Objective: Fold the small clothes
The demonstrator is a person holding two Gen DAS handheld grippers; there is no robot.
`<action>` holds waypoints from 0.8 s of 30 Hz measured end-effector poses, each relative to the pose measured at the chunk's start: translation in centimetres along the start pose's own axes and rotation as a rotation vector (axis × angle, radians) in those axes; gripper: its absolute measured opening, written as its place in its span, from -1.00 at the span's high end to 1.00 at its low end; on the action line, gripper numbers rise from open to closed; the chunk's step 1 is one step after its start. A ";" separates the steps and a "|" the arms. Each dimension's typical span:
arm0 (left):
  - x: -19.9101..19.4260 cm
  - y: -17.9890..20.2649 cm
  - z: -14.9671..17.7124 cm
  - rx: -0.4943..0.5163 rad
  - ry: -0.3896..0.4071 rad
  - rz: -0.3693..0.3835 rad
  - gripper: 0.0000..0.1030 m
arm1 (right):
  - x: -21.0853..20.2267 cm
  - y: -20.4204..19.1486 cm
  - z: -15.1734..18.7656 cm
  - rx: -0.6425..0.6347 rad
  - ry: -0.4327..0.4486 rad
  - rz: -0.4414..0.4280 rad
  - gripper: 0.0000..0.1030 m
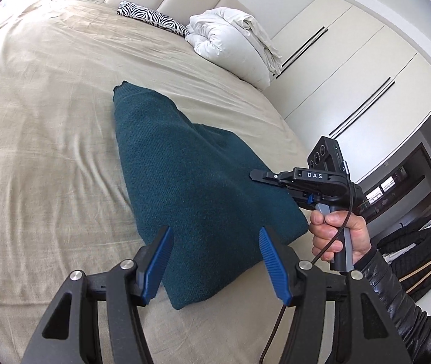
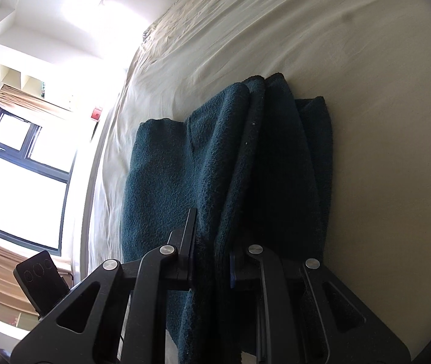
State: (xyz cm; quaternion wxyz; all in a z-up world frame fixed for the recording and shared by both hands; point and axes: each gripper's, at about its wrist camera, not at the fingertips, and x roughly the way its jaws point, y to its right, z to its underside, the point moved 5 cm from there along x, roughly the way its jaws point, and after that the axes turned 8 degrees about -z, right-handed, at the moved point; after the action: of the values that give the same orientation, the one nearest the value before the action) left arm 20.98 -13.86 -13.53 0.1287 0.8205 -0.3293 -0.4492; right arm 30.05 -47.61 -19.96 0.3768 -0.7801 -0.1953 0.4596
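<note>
- While the teal sweater lies on the beige bed, well in from the bed's left edge and nearer its right edge, it already looks folded at least once: from the left wrist view it is a narrow, layered shape that runs from the near edge of the bed toward the headboard end.
- At the near end of the sweater, the left hand-held gripper hovers with its blue pads spread apart and nothing between them; it is released, and the cloth lies beneath and beyond the tips, not pinched.
- Further right, the right hand-held gripper is clenched on the sweater's right side: in the right wrist view its jaws are drawn close with several stacked layers of teal knit between them, and the cloth rises toward the grip in a ridge.
- Judging by that lifted ridge, a fold is in hand, not finished: the right side is raised off the bed and not yet laid flat.
- Still to do, as I read it: carry the held edge over, set it down, smooth the stack, and perhaps one more fold to make it compact.
- At the far right corner of the bed, a white duvet and a zebra-print pillow sit well apart from the work. No other small clothes show in either view.
</note>
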 end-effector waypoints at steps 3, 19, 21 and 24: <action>-0.1 -0.7 -0.6 -0.016 0.017 -0.017 -0.19 | -0.2 0.4 -0.6 0.003 0.007 0.004 0.73; 5.3 1.4 -5.9 0.073 0.030 -0.099 -0.19 | 4.5 0.6 1.5 0.067 0.029 0.004 0.74; 6.6 1.5 -7.3 0.070 0.037 -0.102 -0.19 | 5.3 1.1 1.6 0.082 0.017 0.002 0.74; 9.0 1.9 -9.2 0.084 0.039 -0.120 -0.19 | 6.5 0.8 1.7 0.106 0.025 -0.016 0.74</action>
State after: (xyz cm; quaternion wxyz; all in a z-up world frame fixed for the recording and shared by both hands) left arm 31.17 -21.93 -13.21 0.0735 0.8519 -0.2956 -0.4261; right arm 31.82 -43.20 -24.82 0.4236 -0.7633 -0.1722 0.4563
